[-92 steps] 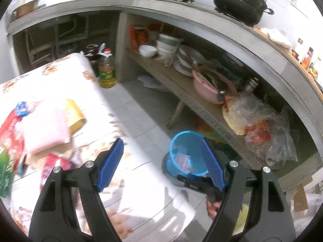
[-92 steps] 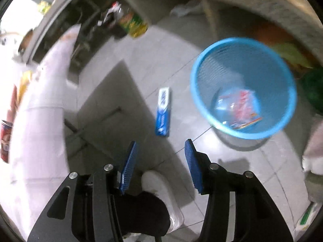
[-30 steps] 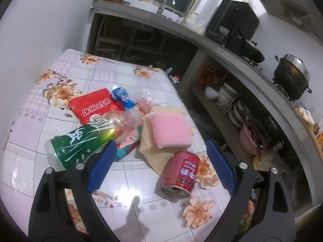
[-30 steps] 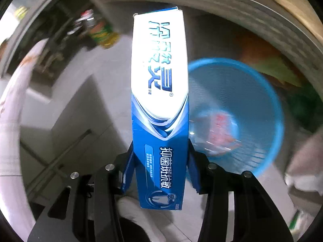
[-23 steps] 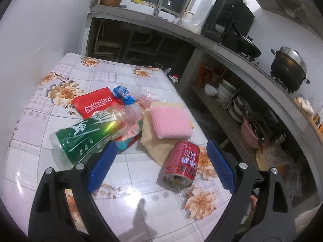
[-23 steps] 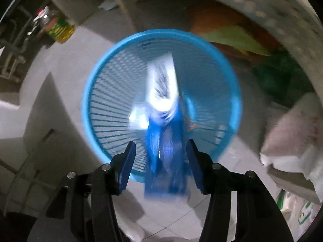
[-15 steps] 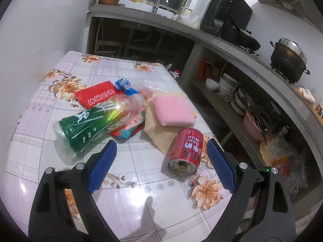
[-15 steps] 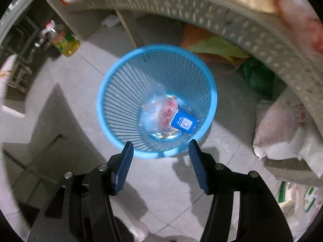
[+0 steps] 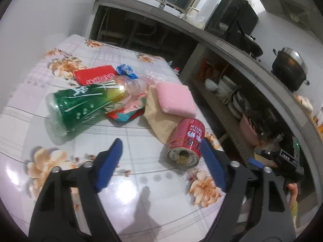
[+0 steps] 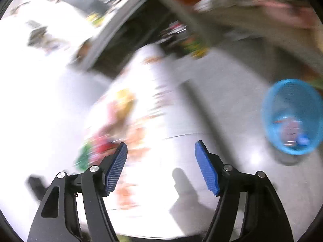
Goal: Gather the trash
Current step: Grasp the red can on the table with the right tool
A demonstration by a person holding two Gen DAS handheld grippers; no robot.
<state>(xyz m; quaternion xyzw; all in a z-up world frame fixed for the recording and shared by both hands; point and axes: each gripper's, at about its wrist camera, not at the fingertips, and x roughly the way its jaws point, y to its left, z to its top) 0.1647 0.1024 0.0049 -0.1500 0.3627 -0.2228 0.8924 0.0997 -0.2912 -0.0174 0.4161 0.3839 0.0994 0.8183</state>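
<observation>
toothpaste box now dropped in mesh basket (image 10: pixel 291 117); right gripper (image 10: pixel 161 167) opening empty, left gripper (image 9: pixel 161 165) closing around ribbed can (image 9: pixel 186 141).

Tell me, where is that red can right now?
In the left wrist view, the red can lies on its side on the floral table, beside the brown paper under the pink sponge.

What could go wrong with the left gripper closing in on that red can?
The red can lies on its side near the table edge; the left gripper, jaws closing with nothing between them, could nudge it rolling off. The can's open end faces the gripper, so leftover liquid might spill. The blue basket sits on the floor, so a drop could miss.
</observation>
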